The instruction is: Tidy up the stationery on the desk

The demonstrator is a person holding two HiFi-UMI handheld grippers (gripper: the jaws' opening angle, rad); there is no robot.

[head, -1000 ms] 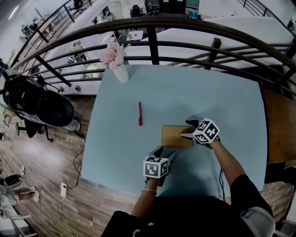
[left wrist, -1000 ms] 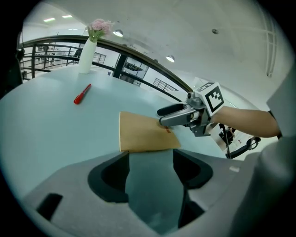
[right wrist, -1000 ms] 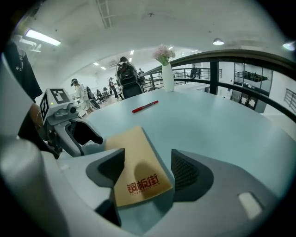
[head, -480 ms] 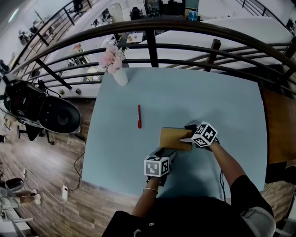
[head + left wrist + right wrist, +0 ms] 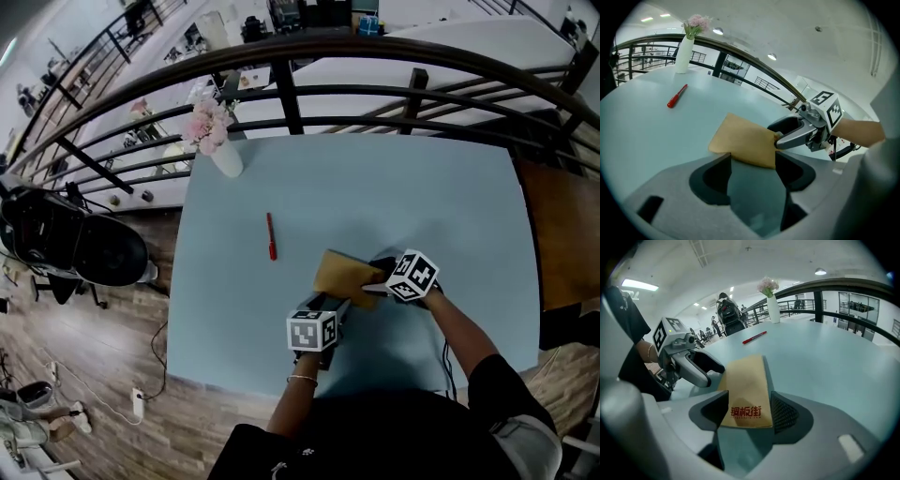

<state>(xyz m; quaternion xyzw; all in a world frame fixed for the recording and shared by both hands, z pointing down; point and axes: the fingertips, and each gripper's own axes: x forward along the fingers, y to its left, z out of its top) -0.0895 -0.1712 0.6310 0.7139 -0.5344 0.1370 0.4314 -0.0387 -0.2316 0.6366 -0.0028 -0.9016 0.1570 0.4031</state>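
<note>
A brown paper notebook (image 5: 339, 275) with red print hangs tilted just above the pale blue desk (image 5: 422, 206). My right gripper (image 5: 377, 282) is shut on its right end; in the right gripper view the notebook (image 5: 746, 390) fills the gap between the jaws. My left gripper (image 5: 330, 309) stands open at the notebook's near edge (image 5: 745, 143), which reaches in between its jaws without being pinched. A red pen (image 5: 270, 235) lies alone further left on the desk, apart from both grippers.
A white vase with pink flowers (image 5: 221, 150) stands at the desk's far left corner. A dark metal railing (image 5: 309, 89) runs along the far edge. A backpack on a chair (image 5: 66, 234) sits left of the desk. A brown side surface (image 5: 562, 234) adjoins on the right.
The notebook, flat on the desk before, has been raised and turned by the right gripper. The left gripper has moved forward to its near edge.
</note>
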